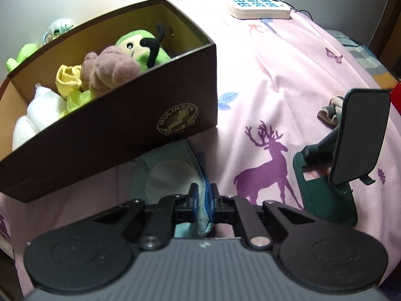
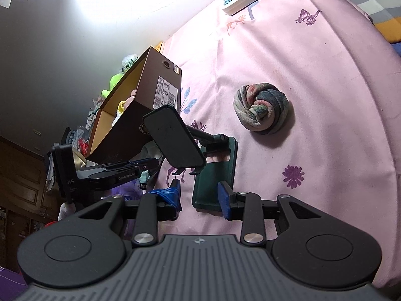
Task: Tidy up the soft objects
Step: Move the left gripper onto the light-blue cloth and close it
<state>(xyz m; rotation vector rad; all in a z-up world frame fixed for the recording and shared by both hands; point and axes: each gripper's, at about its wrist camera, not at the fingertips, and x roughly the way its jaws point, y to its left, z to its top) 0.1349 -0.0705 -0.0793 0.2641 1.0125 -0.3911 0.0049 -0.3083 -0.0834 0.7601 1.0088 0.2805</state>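
A brown cardboard box (image 1: 125, 128) stands on the pink bedsheet and holds several plush toys: a green one (image 1: 140, 47), a brown one (image 1: 107, 70), a yellow one (image 1: 69, 80) and a white one (image 1: 42, 110). My left gripper (image 1: 203, 198) is shut on a pale teal soft object (image 1: 168, 178) just in front of the box. My right gripper (image 2: 200, 193) is open and empty above the sheet. A rolled multicoloured sock ball (image 2: 260, 107) lies on the sheet ahead of it, to the right. The box also shows in the right wrist view (image 2: 150, 87).
A dark green phone stand (image 1: 333, 155) stands right of the box; it sits just ahead of my right gripper in the right wrist view (image 2: 213, 165). A white power strip (image 1: 258, 7) lies at the far edge. More plush toys (image 1: 22, 55) sit behind the box.
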